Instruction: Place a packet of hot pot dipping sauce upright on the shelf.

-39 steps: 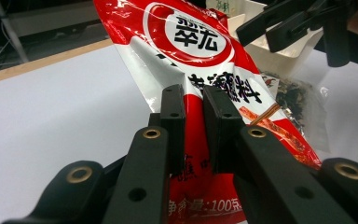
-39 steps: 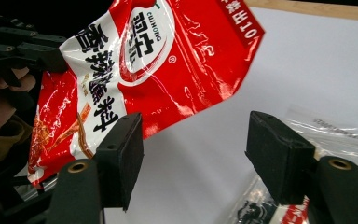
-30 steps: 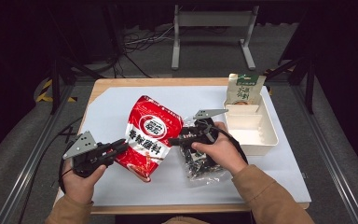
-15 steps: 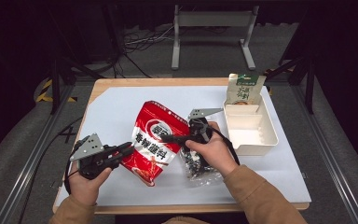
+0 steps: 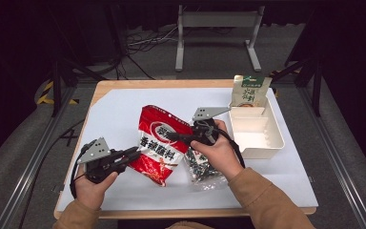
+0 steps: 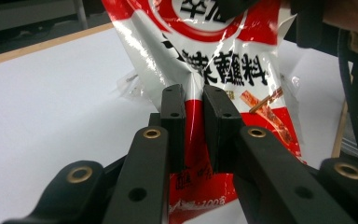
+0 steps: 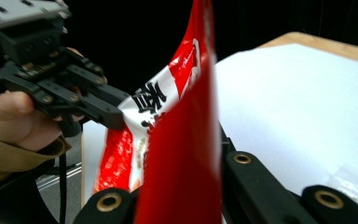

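A red and white snack bag with black lettering is held up off the white table top between my two grippers. My left gripper is shut on the bag's lower left edge; in the left gripper view the two jaws pinch the red and white bag. My right gripper is shut on the bag's right edge; in the right gripper view the red bag rises between the jaws. The left gripper also shows there, clamped on the bag's far edge.
A clear packet of dark pieces lies under the right hand. A white tray stands at the right, with a green and white carton upright at its far end. The wooden table edge runs along the front.
Both grippers have lifted and tilted the bag, and it has shifted right and toward the person. The left gripper moved right and nearer with it.
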`<state>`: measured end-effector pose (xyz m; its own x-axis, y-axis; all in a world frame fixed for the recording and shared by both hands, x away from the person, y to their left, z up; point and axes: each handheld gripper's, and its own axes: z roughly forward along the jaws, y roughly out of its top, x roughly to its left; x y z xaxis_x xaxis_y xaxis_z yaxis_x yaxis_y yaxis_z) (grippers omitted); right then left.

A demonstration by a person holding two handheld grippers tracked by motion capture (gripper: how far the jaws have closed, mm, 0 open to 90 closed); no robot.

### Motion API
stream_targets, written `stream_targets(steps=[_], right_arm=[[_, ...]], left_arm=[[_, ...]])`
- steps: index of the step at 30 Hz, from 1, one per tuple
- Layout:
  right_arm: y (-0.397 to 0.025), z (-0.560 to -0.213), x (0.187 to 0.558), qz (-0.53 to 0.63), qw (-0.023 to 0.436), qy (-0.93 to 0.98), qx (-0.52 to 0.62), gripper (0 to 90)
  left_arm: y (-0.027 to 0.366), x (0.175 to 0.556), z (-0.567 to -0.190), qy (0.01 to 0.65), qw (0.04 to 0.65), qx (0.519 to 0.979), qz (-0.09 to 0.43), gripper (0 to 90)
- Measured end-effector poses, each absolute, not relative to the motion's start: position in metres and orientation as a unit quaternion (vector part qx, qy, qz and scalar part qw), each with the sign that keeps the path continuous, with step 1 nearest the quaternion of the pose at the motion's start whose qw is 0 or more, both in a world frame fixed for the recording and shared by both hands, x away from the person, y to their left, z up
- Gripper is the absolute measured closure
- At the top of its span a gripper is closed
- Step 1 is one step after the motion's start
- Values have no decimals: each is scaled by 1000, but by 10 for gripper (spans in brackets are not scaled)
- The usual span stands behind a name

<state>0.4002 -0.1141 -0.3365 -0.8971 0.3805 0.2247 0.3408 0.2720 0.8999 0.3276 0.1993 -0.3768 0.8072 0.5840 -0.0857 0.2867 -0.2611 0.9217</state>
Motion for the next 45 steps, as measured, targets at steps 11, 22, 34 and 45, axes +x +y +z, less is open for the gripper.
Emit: stream_targets(steps=[11,22,34,45], right_arm=[[-107,-312,393,549,48,815,180,895],[-104,-293,388,538,77,829,132,895],[-138,-267,395,517,144,835,123,895],[-181,-248,404,506,169,834,141,895]], left_arm=[[198,330,-379,279,542,781,135,793],[205,335,-385,300,550,770,120,736],[212,341,-389,311,540,773,123,687],[225,345,-393,334,533,768,125,656]])
